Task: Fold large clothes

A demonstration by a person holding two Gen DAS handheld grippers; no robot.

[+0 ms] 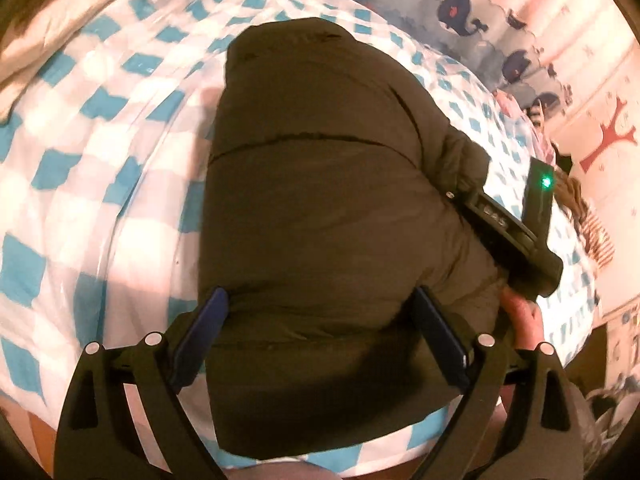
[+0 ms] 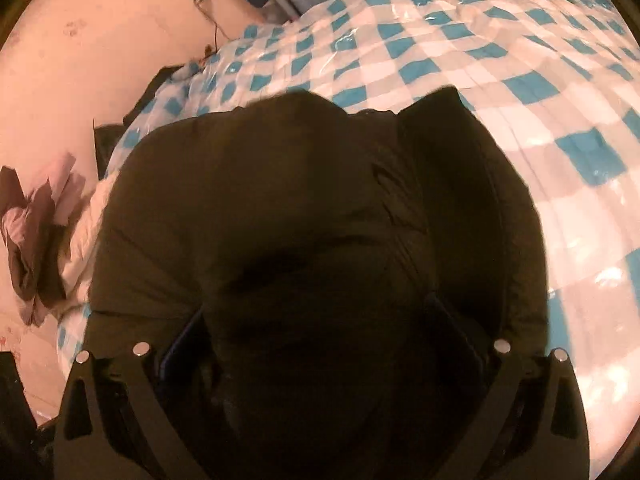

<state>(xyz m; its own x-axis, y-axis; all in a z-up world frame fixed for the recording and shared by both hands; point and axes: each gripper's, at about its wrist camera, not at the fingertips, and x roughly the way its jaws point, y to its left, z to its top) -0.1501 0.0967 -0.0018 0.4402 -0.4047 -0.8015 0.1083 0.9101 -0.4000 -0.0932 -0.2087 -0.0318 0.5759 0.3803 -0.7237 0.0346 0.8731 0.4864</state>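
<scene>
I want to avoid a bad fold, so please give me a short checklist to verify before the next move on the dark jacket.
1. Jacket lies on the checked bed cover: ok.
2. Left gripper fingers spread wide on both sides of the near edge, not closed: ok.
3. Right gripper holds fabric: cannot tell, too dark.
4. Right gripper body rests at the jacket's right side: ok.
5. Jacket folded into a compact bundle: ok, though its far corners stick up in the right view.
6. Cover beside the jacket free of other items: ok.

1 dark puffy jacket (image 1: 320, 200) lies on 1 blue-checked bed (image 1: 100, 184); 2 grippers show, left gripper (image 1: 320, 312) and right gripper (image 2: 320, 320).
</scene>
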